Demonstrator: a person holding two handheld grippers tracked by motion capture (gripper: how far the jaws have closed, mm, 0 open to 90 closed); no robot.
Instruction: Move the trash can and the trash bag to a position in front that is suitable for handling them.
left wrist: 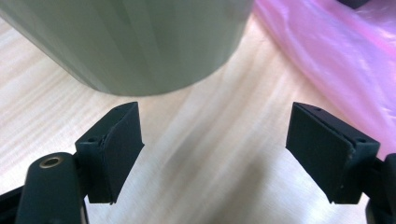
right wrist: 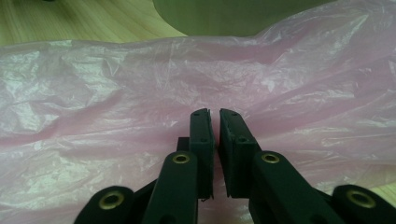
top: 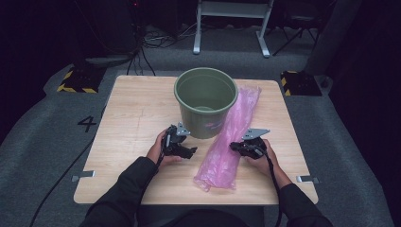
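High view: I see a wooden desk (top: 137, 109) with a green bucket (top: 206, 101) standing upright near the middle of its far edge. A long pink plastic bag (top: 231, 137) lies flat just right of the bucket, running from near the far edge down toward the near edge, its side touching or all but touching the bucket's wall. My left gripper (top: 182, 146) sits over the desk just in front of the bucket's base, held in the left hand (top: 158, 151). My right gripper (top: 239, 147) is at the bag's right edge, about midway along it, held in the right hand (top: 260, 158).

In the left gripper view, the left gripper (left wrist: 215, 149) has its jaws spread wide over bare wood, with nothing between them. The bucket (left wrist: 135, 42) stands close ahead and the bag (left wrist: 336, 60) crosses the upper right.

In the right gripper view, the right gripper (right wrist: 215, 116) has its jaws drawn nearly together, a thin gap left between the pads. They rest over the crumpled bag (right wrist: 116, 93), but I cannot tell whether any film is caught between them. The bucket (right wrist: 233, 16) shows beyond the bag at the top.
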